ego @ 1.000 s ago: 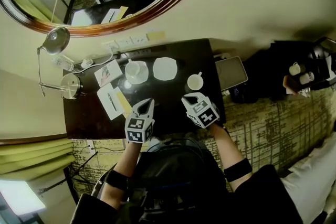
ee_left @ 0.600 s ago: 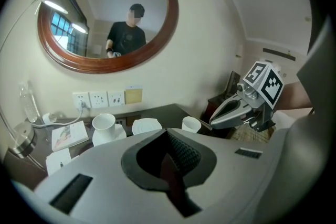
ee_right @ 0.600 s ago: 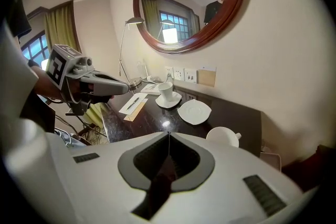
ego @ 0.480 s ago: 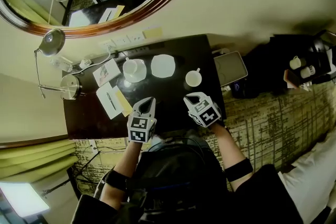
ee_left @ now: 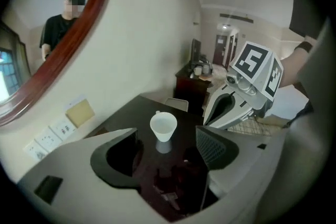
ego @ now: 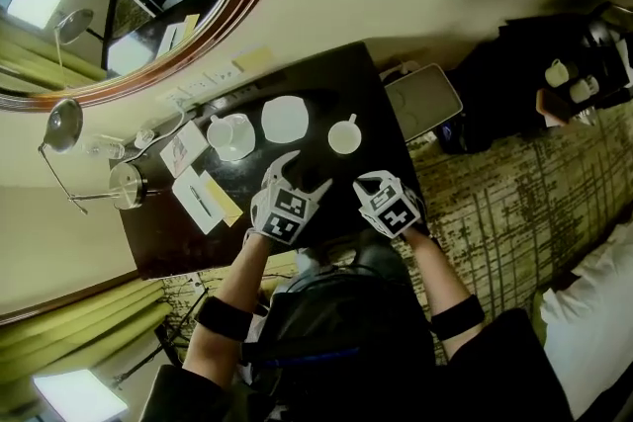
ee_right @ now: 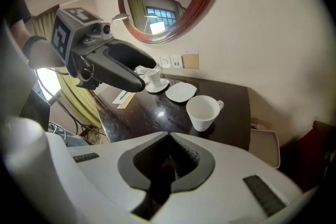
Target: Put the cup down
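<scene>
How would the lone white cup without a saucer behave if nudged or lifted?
The cup looks like glazed ceramic, so probably rigid, slick and chippable. It narrows toward its base, so a push near the rim may tip it; the glossy table could let it slide instead.

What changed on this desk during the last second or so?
The left gripper swung toward the lone cup and its fingers have just opened, nothing between them. The right gripper stays shut, empty. The lone cup, the bare saucer and the other cup have not moved.
</scene>
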